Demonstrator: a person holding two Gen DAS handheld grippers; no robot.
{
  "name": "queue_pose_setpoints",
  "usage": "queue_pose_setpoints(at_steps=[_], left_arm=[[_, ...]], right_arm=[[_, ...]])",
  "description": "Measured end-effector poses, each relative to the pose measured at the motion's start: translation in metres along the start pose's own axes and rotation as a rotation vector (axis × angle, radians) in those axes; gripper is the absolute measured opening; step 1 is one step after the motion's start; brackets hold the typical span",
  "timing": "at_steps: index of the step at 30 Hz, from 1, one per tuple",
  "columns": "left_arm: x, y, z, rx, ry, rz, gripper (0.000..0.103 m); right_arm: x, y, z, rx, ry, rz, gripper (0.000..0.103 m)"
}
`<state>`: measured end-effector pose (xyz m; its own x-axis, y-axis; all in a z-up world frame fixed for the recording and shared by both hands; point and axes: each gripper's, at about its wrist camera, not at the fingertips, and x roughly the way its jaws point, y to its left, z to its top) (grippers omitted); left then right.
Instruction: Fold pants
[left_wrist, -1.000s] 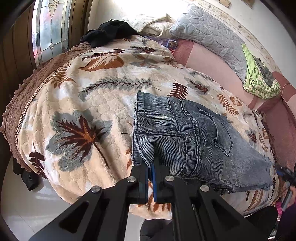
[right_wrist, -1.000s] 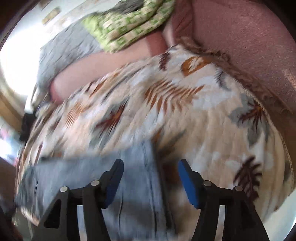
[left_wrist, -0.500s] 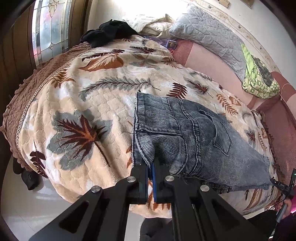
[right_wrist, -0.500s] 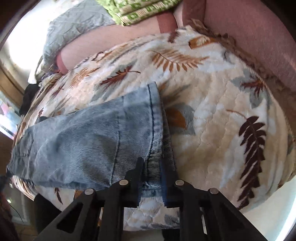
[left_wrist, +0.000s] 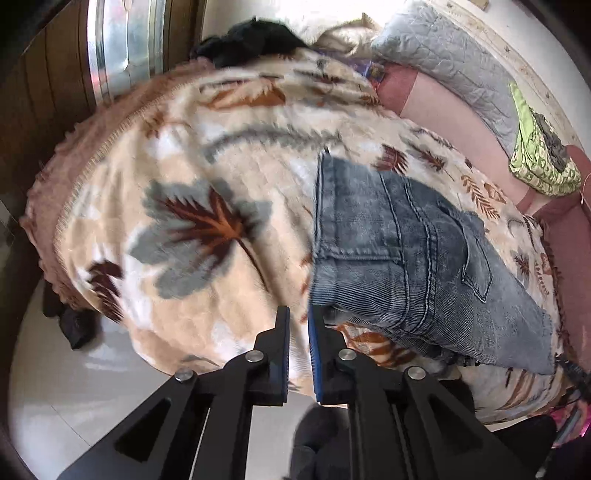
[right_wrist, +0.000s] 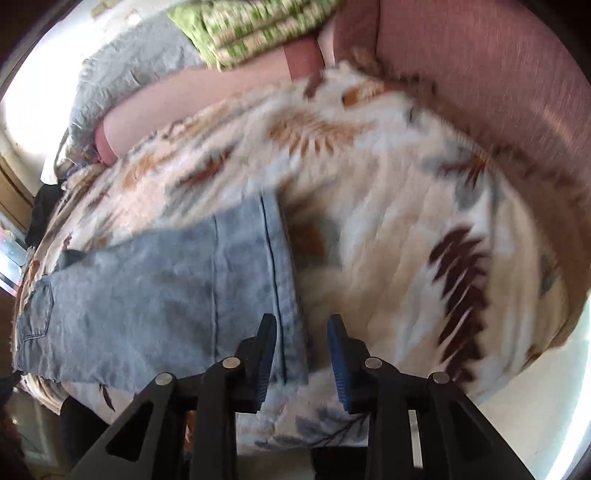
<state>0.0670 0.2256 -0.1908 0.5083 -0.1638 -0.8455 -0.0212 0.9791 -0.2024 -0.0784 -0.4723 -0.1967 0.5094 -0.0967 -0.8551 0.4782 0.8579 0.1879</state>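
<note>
Honestly, both grippers just let go — left gripper (left_wrist: 298, 314) barely apart, right gripper (right_wrist: 301, 325) wider, straddling the hem — regrip the jeans (left_wrist: 399, 243) squarely.

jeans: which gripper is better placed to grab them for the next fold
Right. The right gripper, jaws just opening, has the jeans hem between them. The left gripper, also just opening, has nothing between its narrow jaws; the waistband corner sits beside them.

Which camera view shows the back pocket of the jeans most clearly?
The left wrist view: the back pocket lies sharp, with its stitching visible. In the right wrist view it sits small and blurred at the picture's left edge.
</note>
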Motion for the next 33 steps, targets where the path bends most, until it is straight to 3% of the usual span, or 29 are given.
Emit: queue_pose_setpoints(at_steps=[3, 6, 10, 13, 16, 18, 23, 30, 33], left_arm=[[-0.022, -0.011, 0.006, 0.041, -0.064, -0.004, 0.011], [-0.033, -0.045, 0.013, 0.096, -0.102, -0.063, 0.011], [-0.033, -0.120, 0.010, 0.249, -0.136, -0.158, 0.012], [-0.024, -0.173, -0.002, 0.359, -0.159, -0.162, 0.012], [-0.001, -0.202, -0.008, 0.382, -0.113, -0.160, 0.012], [0.023, -0.213, -0.011, 0.381, -0.065, -0.117, 0.013], [0.068, -0.219, -0.021, 0.348, 0.078, -0.042, 0.015], [0.077, -0.207, -0.022, 0.324, 0.128, -0.065, 0.018], [0.083, -0.208, -0.021, 0.339, 0.136, -0.063, 0.018]], right_arm=[[-0.016, 0.019, 0.010, -0.044, -0.048, 0.081, 0.031], [-0.010, 0.052, 0.016, -0.097, -0.030, 0.179, 0.031], [0.009, 0.126, 0.026, -0.210, 0.014, 0.363, 0.031], [0.025, 0.185, 0.041, -0.300, 0.067, 0.503, 0.031], [0.047, 0.236, 0.058, -0.376, 0.148, 0.594, 0.031], [0.065, 0.260, 0.070, -0.389, 0.212, 0.645, 0.031], [0.109, 0.321, 0.092, -0.422, 0.324, 0.707, 0.031], [0.153, 0.365, 0.096, -0.471, 0.428, 0.740, 0.032], [0.162, 0.375, 0.095, -0.509, 0.430, 0.725, 0.032]])
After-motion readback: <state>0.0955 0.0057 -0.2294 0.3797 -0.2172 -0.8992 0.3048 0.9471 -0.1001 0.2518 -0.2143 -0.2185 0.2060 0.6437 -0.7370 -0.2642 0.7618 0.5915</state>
